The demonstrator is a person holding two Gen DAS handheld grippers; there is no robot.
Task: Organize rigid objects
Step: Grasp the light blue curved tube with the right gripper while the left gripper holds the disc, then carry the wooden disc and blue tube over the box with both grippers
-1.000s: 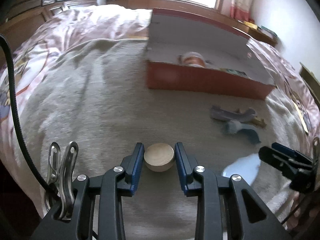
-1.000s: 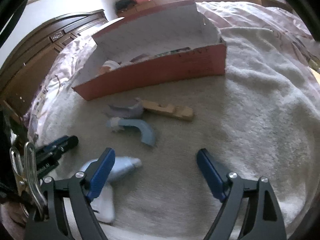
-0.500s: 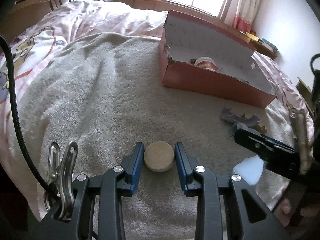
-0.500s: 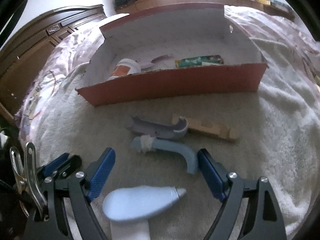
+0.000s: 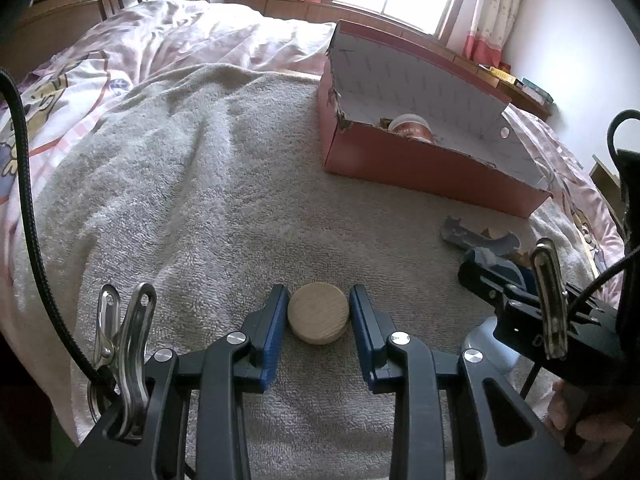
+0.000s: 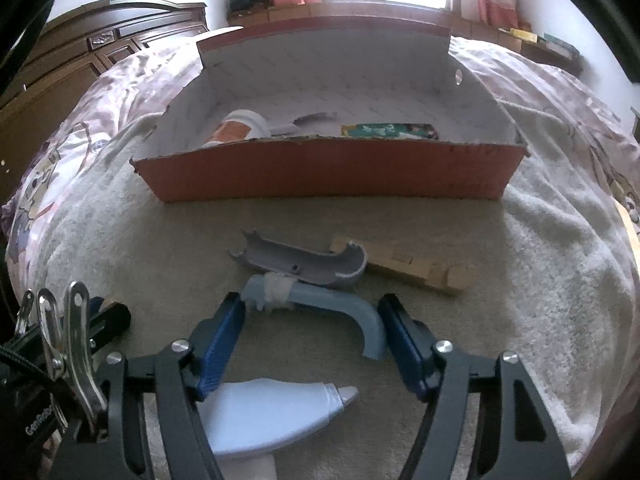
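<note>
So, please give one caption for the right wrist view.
Right gripper jaws closing around blue curved pipe before red box.

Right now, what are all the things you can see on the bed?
towel: one, beige, spread over the bed
box: one, red outside, white inside, on the towel
jar: one, white and orange, lying in the box
packet: one, green, in the box
wooden disc: one, tan, between the left claw's pads
bent blue handle: one, between the right claw's pads
grey shell piece: one, behind the blue handle
wooden block: one, behind the grey piece
white nozzle: one, nearest
left claw: shut on the disc
right claw: just been closing, pads not pressing
</note>
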